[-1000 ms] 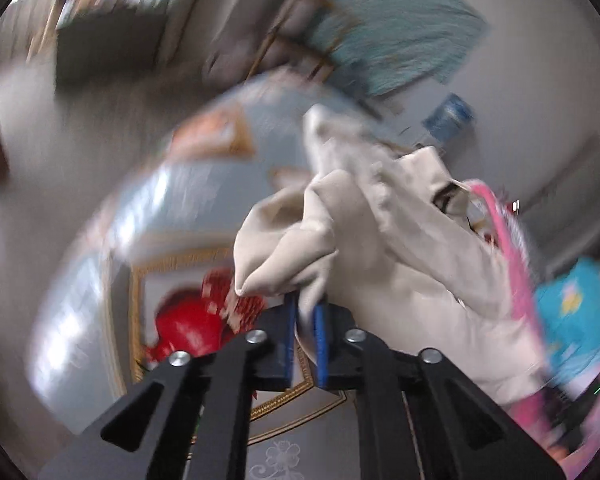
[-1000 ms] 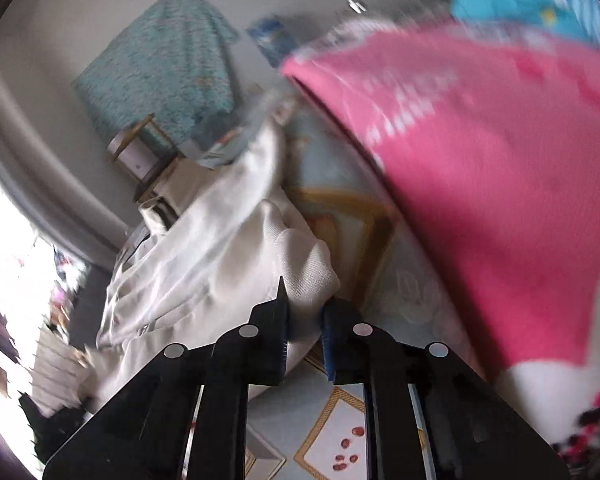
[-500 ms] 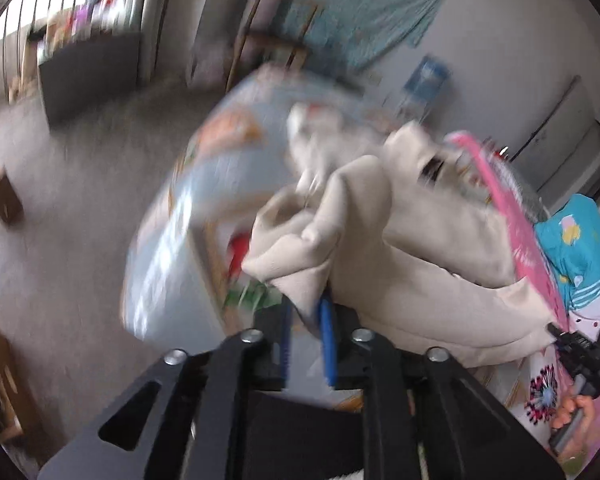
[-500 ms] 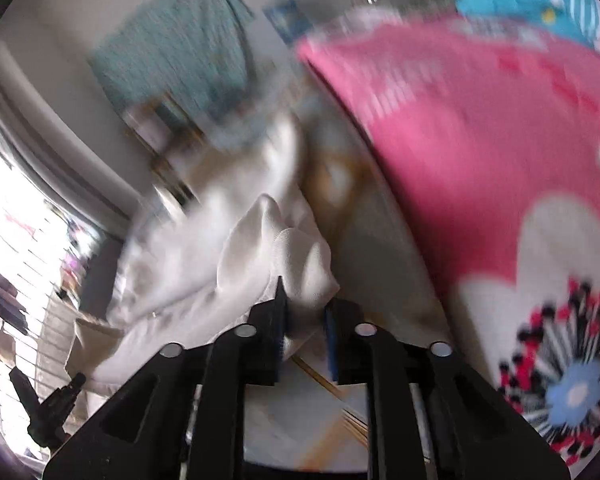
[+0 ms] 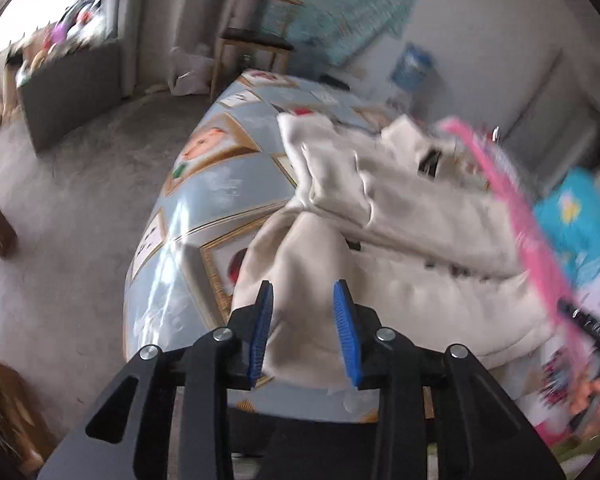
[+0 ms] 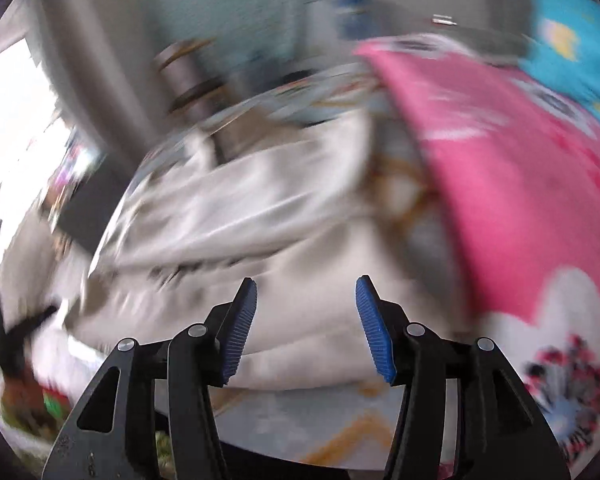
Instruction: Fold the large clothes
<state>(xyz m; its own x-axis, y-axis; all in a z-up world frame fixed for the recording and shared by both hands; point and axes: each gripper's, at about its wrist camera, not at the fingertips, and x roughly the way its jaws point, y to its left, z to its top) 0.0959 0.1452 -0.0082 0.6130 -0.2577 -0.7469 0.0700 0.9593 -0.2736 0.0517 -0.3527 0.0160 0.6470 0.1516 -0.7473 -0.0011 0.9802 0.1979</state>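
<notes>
While both hand-held grippers' jaws have just been opening, the cream garment lies rumpled, released.

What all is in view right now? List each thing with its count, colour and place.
cream garment: one, cream, crumpled on the table, reaching between both grippers' jaws
table: one, pale blue cloth with gold-framed pictures, centre
pink blanket: one, pink with flower print, beside the garment
turquoise cloth: one, turquoise, beyond the blanket
chair: one, wood with dark seat, behind the table
teal hanging: one, teal, on the far wall
left gripper: black with blue pads, jaws just been opening, garment between them, unpinched
right gripper: black with blue pads, jaws just been opening, wider, over the garment
</notes>
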